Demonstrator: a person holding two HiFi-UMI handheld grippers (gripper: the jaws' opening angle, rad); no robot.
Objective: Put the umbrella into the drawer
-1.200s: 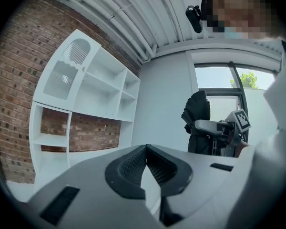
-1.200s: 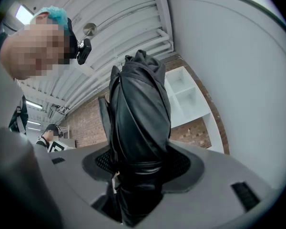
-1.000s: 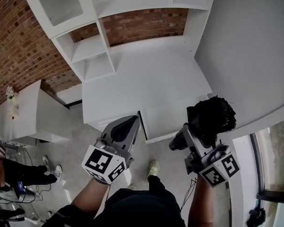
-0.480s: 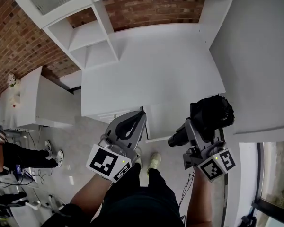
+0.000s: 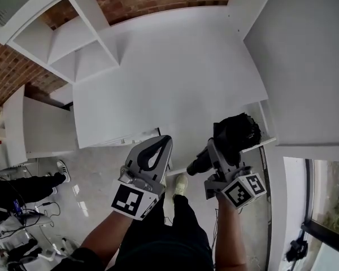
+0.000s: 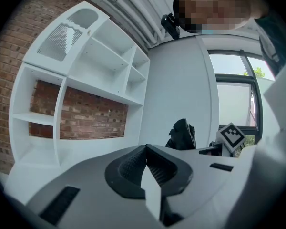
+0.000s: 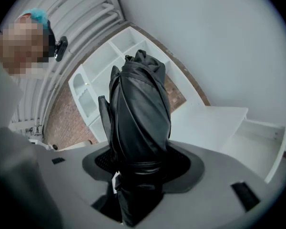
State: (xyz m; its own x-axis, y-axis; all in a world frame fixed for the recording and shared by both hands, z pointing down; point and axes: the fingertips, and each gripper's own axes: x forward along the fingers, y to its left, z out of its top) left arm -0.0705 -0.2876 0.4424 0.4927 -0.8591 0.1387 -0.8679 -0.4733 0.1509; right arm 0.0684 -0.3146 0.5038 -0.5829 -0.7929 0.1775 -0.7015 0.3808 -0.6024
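A folded black umbrella [image 5: 236, 133] is clamped in my right gripper [image 5: 219, 153], its bundled canopy sticking out past the jaws and its dark handle [image 5: 196, 165] pointing back to the left. In the right gripper view the umbrella [image 7: 140, 109] stands up from my right gripper [image 7: 138, 162]. It hangs over the white desk's pulled-out drawer [image 5: 260, 144], whose inside [image 7: 257, 138] shows low on the right. My left gripper [image 5: 161, 147] sits shut and holds nothing, just left of the drawer; its jaws [image 6: 145, 150] meet, and the umbrella [image 6: 182, 133] shows beyond them.
A white desk top [image 5: 169, 78] lies ahead, with an open shelf unit [image 5: 73, 38] against a brick wall. A tall white panel [image 5: 305, 66] stands on the right, a low white cabinet [image 5: 39, 123] on the left. My shoe [image 5: 181, 185] is below; another person's legs [image 5: 22, 188] are at far left.
The right gripper with the umbrella has come lower and left over the drawer's front edge. The left gripper stays shut beside it. The desk has slid up and left in view.
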